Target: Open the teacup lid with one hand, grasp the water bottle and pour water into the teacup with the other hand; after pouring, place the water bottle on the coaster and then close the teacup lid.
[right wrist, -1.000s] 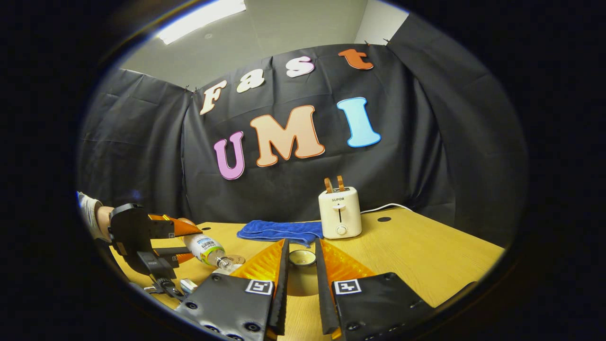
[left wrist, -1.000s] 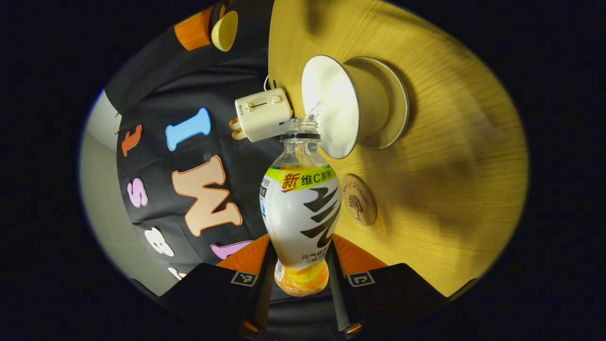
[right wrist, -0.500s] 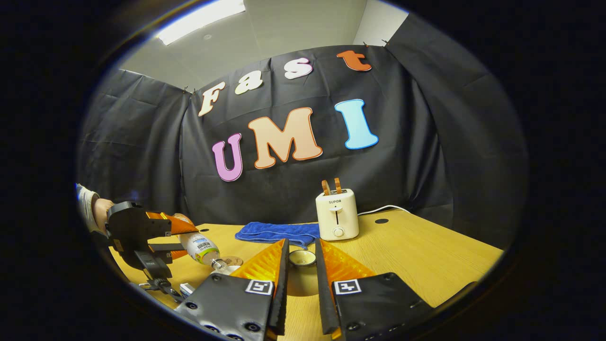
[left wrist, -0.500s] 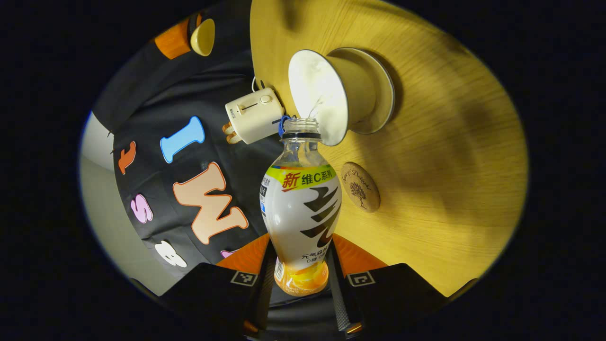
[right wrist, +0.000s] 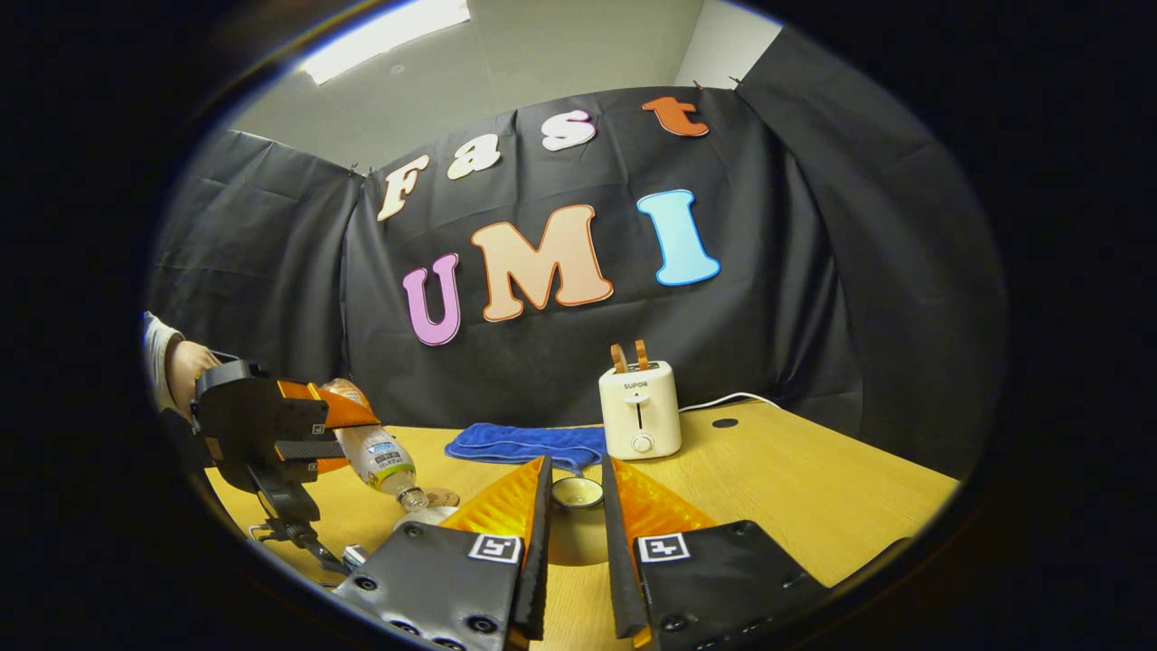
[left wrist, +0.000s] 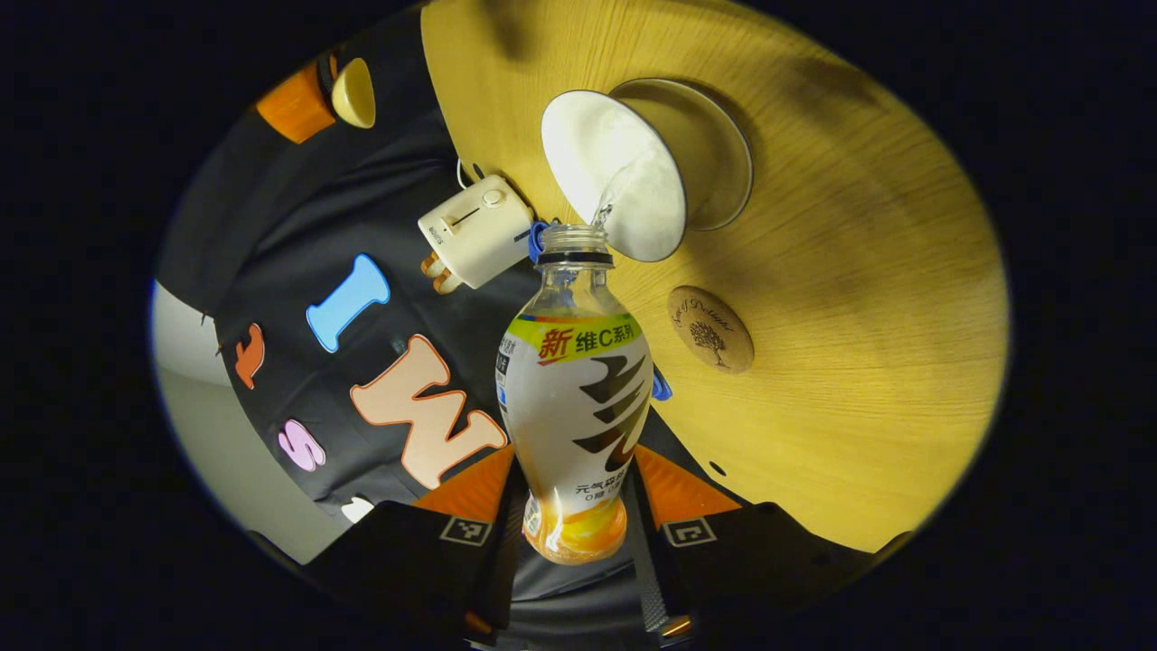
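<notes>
A wooden worktop (right wrist: 813, 470) stands before black cloth, carrying a white toaster (right wrist: 640, 411) and a blue towel (right wrist: 529, 443). The left tool (left wrist: 573, 520) is clamped on the water bottle (left wrist: 575, 398), tipped with its open mouth at the rim of the white teacup (left wrist: 624, 172), a thin stream running in; the round wooden coaster (left wrist: 711, 329) lies bare just beside the cup. The right tool (right wrist: 576, 542) is clamped on the teacup lid (right wrist: 577, 491), held above the worktop.

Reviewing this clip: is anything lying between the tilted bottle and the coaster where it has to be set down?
Nothing visible does. In the left gripper view the coaster lies bare on the wooden table, beside the teacup, with open tabletop between it and the water bottle held in the left tongs.
</notes>
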`<action>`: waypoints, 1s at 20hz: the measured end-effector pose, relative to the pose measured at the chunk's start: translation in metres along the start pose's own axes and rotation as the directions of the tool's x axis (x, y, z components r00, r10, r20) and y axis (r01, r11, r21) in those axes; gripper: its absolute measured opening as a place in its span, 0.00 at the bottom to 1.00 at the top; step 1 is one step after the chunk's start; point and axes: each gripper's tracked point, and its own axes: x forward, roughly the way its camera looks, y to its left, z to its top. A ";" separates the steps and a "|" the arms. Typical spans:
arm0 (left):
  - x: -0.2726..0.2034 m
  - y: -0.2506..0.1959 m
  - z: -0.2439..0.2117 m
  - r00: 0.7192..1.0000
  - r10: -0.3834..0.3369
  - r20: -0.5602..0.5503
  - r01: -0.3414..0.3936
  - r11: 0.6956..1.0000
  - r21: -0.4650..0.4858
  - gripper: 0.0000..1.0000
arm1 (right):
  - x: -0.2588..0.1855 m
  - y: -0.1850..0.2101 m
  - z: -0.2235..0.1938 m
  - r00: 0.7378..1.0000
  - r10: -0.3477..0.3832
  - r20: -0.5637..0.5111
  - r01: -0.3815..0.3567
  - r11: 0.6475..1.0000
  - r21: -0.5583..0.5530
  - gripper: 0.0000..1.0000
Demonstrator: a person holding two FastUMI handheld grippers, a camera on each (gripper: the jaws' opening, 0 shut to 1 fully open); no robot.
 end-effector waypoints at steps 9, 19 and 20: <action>-0.004 0.015 0.007 1.000 0.003 0.008 -0.004 0.997 0.080 0.54 | -0.003 0.003 0.005 1.000 0.012 0.012 -0.012 1.000 -0.011 0.32; 0.000 -0.015 0.006 0.994 -0.099 0.035 0.099 0.995 -0.004 0.53 | -0.004 0.005 0.009 1.000 0.014 0.020 -0.014 1.000 -0.013 0.32; 0.001 -0.018 0.005 0.995 -0.095 0.041 0.096 0.995 -0.028 0.54 | -0.004 0.006 0.008 1.000 0.015 0.019 -0.014 1.000 -0.013 0.33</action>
